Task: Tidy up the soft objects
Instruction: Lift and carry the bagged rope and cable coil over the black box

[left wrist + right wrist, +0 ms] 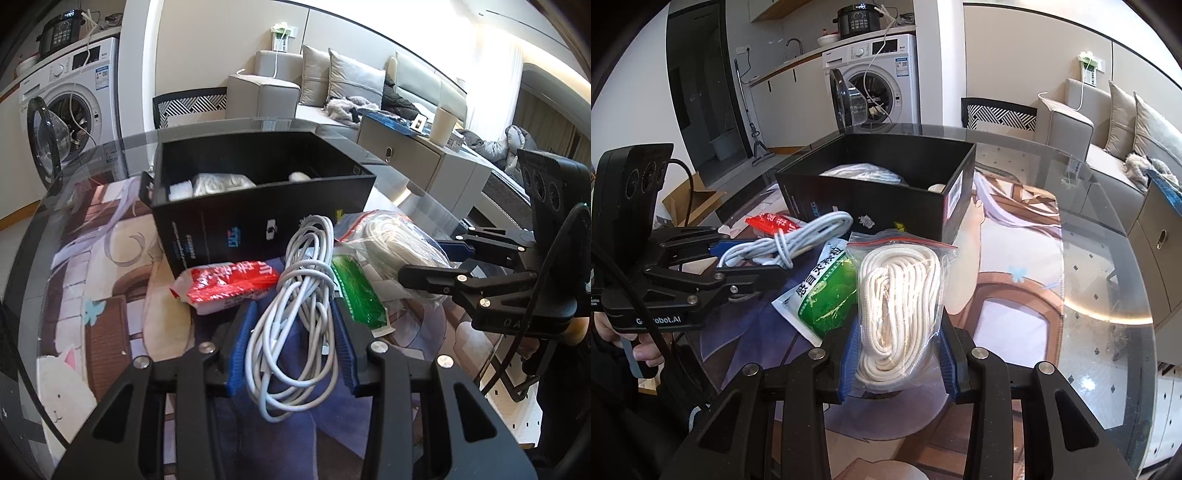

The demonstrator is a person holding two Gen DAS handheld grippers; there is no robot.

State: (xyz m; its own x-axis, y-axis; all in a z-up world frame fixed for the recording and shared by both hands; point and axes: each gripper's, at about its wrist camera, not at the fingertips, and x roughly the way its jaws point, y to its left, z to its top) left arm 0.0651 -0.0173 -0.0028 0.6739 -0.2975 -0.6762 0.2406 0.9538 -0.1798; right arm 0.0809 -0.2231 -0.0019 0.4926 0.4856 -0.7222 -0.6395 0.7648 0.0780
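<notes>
My left gripper (293, 325) is shut on a coiled white cable (299, 291), just in front of the open black box (258, 177); the cable also shows in the right wrist view (790, 240). My right gripper (897, 350) is shut on a clear zip bag of white rope (901, 306), also seen in the left wrist view (399, 240). A red packet (225, 280) and a green packet (356, 291) lie on the table in front of the box. The box (879, 192) holds several white soft items (221, 182).
A round glass table (1089, 277) with a printed mat (110, 258) carries everything. A washing machine (875, 81) with its door open stands behind, a sofa (332, 85) and a cabinet (406, 155) to the side. A patterned chair (997, 112) is at the far table edge.
</notes>
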